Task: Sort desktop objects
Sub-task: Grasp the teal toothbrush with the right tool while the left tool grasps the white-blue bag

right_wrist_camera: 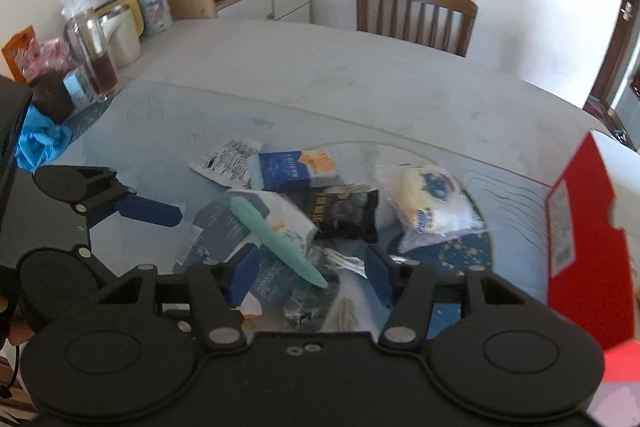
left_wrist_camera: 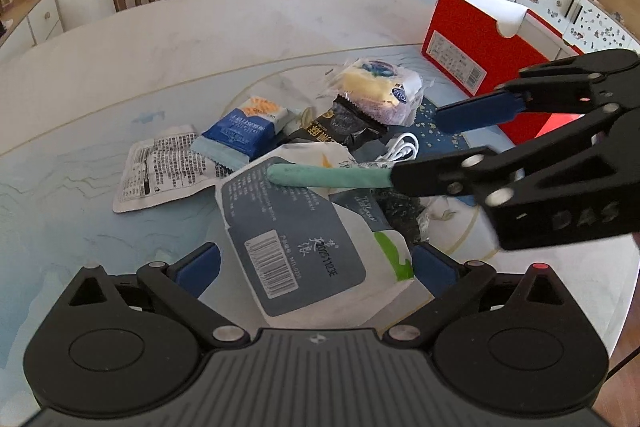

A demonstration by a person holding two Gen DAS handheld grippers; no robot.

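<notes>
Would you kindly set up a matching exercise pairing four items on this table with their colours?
Things:
1. pen
2. cable
3. open box
4. crinkle-edged snack packet

Colours:
A. black
B. red
C. mint green
D. white

Pairs: 1-C, 2-D, 3-B, 4-A

1. Mint-green pen (left_wrist_camera: 328, 177): lies across the grey-and-white tissue pack (left_wrist_camera: 296, 239) at frame centre.
2. Blue snack packet (left_wrist_camera: 244, 131) overlaps a white printed sachet (left_wrist_camera: 160, 167), left of centre.
3. Black wrapper (left_wrist_camera: 344, 125) and bagged cake (left_wrist_camera: 376, 87), upper centre.
4. White cable (left_wrist_camera: 400, 149), possibly coiled.
5. Red box (left_wrist_camera: 476, 47) stands open, upper right.
</notes>
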